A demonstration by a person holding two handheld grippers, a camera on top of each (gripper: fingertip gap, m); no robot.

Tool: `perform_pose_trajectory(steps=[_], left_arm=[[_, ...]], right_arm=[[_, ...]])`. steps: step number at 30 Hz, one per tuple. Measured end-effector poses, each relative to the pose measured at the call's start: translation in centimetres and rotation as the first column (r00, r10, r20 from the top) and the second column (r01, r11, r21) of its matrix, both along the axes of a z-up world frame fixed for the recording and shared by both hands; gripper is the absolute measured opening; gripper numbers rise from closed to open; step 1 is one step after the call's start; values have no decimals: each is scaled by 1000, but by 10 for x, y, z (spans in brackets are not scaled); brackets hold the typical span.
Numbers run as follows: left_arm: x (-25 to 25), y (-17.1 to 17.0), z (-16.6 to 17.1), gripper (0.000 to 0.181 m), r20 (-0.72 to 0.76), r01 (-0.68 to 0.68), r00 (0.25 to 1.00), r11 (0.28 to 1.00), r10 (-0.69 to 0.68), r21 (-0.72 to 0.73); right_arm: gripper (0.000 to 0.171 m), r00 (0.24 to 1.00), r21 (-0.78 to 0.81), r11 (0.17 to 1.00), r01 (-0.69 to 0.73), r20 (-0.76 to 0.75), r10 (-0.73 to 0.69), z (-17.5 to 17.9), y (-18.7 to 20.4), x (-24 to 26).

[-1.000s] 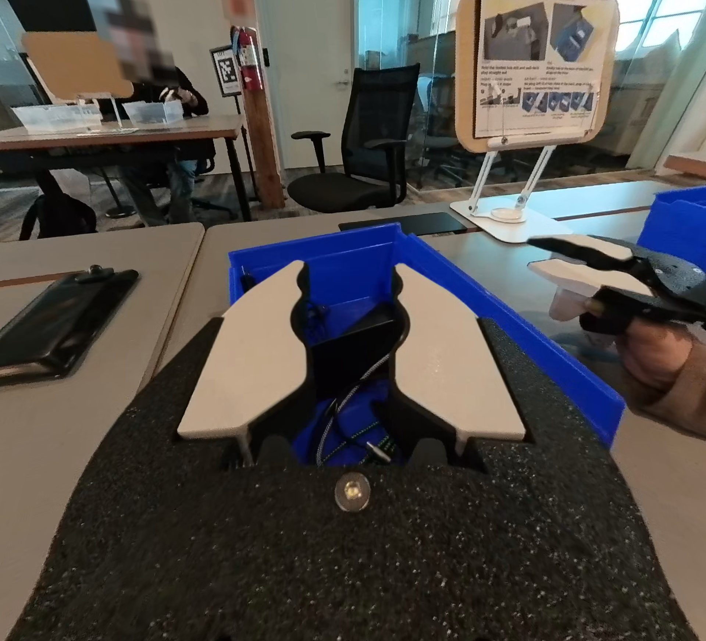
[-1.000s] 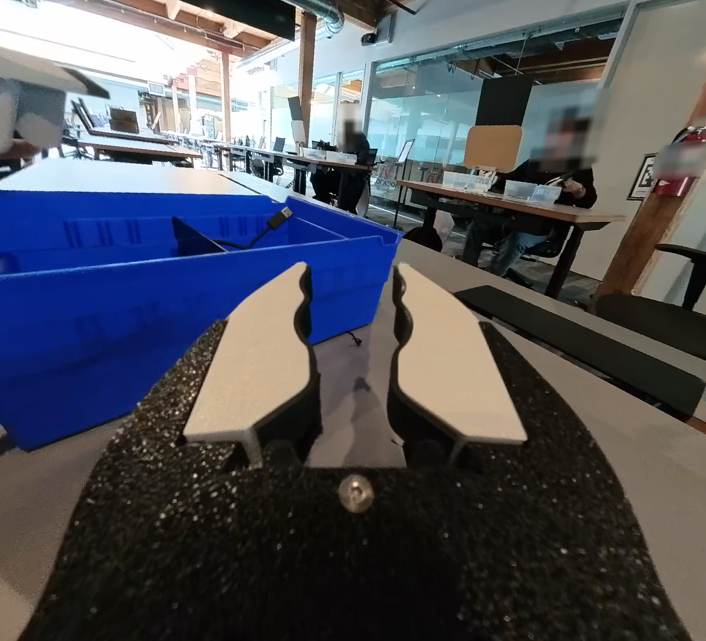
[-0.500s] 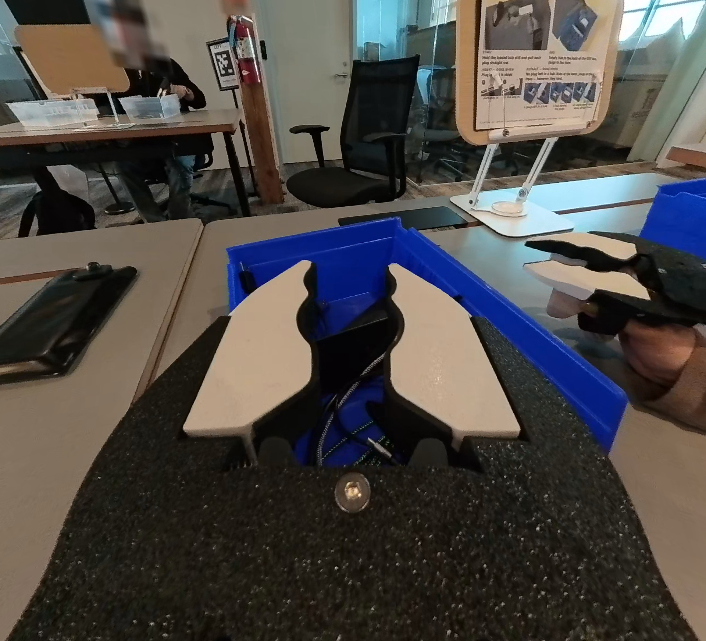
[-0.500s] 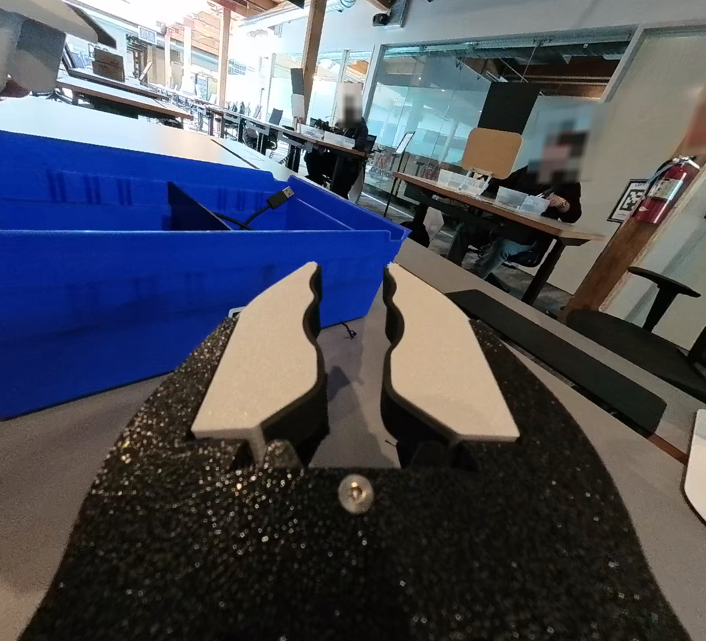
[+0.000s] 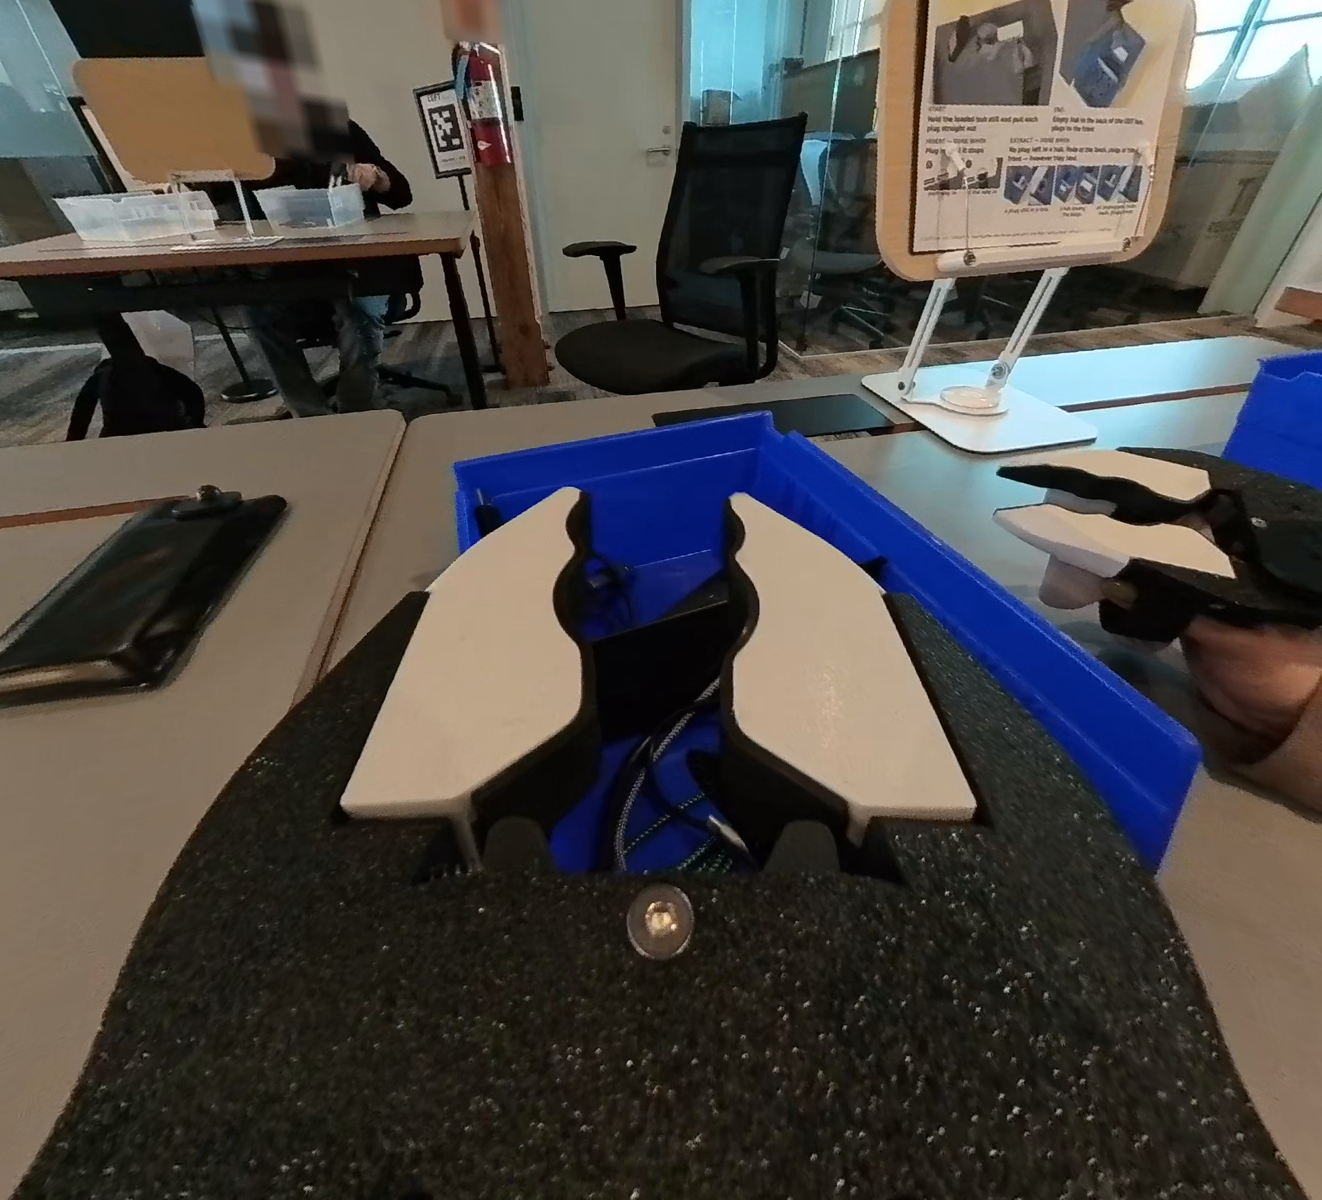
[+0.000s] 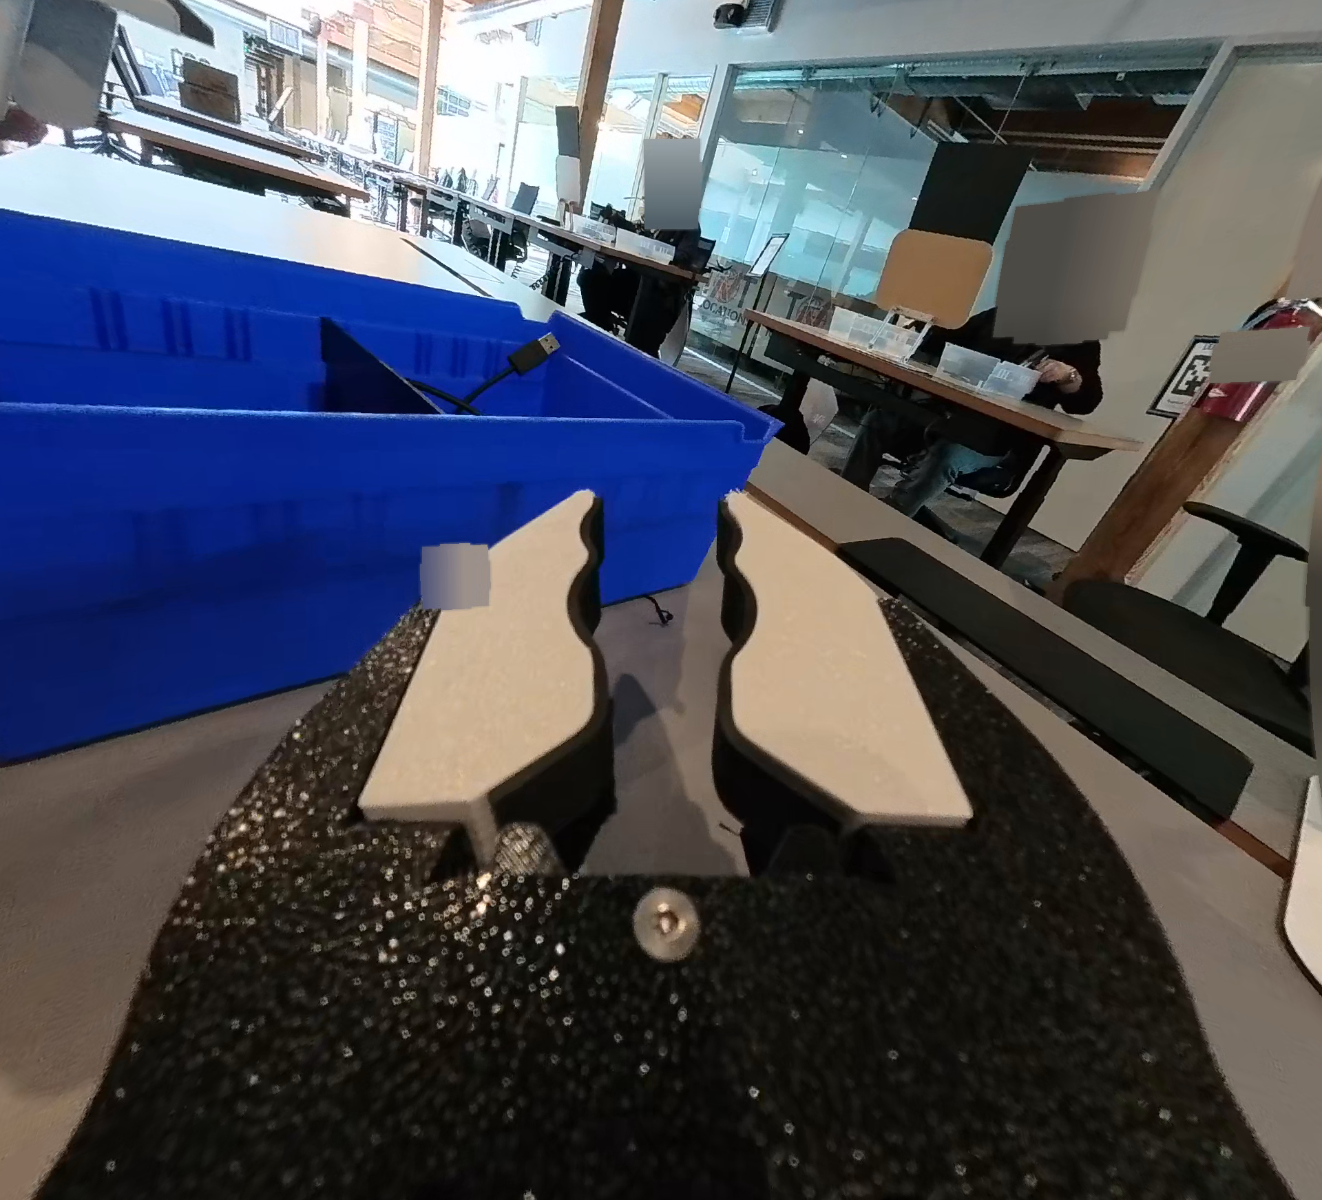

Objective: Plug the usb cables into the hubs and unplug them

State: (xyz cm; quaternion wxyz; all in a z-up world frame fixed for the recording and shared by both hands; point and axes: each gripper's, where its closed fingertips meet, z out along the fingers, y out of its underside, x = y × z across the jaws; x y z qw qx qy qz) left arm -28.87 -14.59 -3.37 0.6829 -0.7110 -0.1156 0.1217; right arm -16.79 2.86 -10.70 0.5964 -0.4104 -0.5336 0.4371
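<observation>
The left gripper point(image 5: 657, 575), two smooth off-white finger plates with wavy black-edged inner profiles on a grainy black foam-like body, hangs over the open blue moulded-plastic bin point(image 5: 1016, 658) on the matte grey table point(image 5: 143, 808). Its jaws stand partly apart with a clear gap and grasp nothing. Through that gap a black boxy hub point(image 5: 654, 665) lies inside the bin, and nearer the camera a braided silver-and-black usb cable point(image 5: 662, 754) curls on the blue floor, its thin metal-tipped plug point(image 5: 719, 826) beside it. A flat glossy black tray point(image 5: 136, 586) rests on the table to the left.

The right gripper point(image 6: 658, 522), of the same build with a speckled, sparkly black body, hovers low above the bare table just outside the bin's ribbed side wall point(image 6: 286, 522). Its fingers are parted by a narrow gap and empty. Above the rim, a smooth black cable with a rectangular usb plug point(image 6: 533, 357) arches up beside a dark slanted divider point(image 6: 372, 372). In the left wrist view this gripper shows side-on, gripped by a hand point(image 5: 1259, 686), right of the bin
</observation>
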Motion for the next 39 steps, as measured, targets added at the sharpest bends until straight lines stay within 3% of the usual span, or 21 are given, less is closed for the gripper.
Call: perform_pose_trajectory(steps=[14, 22, 27, 29, 31, 33, 39], left_arm=[[-2, -3, 1, 36, 12, 1, 1000, 1000, -1, 7], [-7, -9, -2, 37, 30, 0, 1000, 1000, 0, 1], [-18, -16, -6, 37, 47, -21, 999, 1000, 20, 14], [-21, -17, -6, 37, 60, -17, 998, 999, 15, 31], [-21, -18, -5, 36, 73, -7, 997, 999, 3, 49], [-22, -19, -4, 36, 73, -6, 997, 998, 1, 60], [-29, -25, -2, 37, 44, -43, 998, 998, 41, 53]], right_arm=[[29, 1000, 39, 999, -27, 9, 26, 1, -8, -1], [34, 984, 146, 977, -158, -56, 168, 61, -38, -20], [35, 953, 248, 923, -294, 144, 265, 64, -62, -73], [27, 928, 268, 901, -341, 251, 277, 57, -66, -95], [14, 876, 271, 865, -421, 370, 310, 47, -70, -112], [13, 792, 254, 821, -511, 510, 335, 33, -72, -127], [28, 405, 131, 713, -689, 885, 229, -23, -66, -148]])
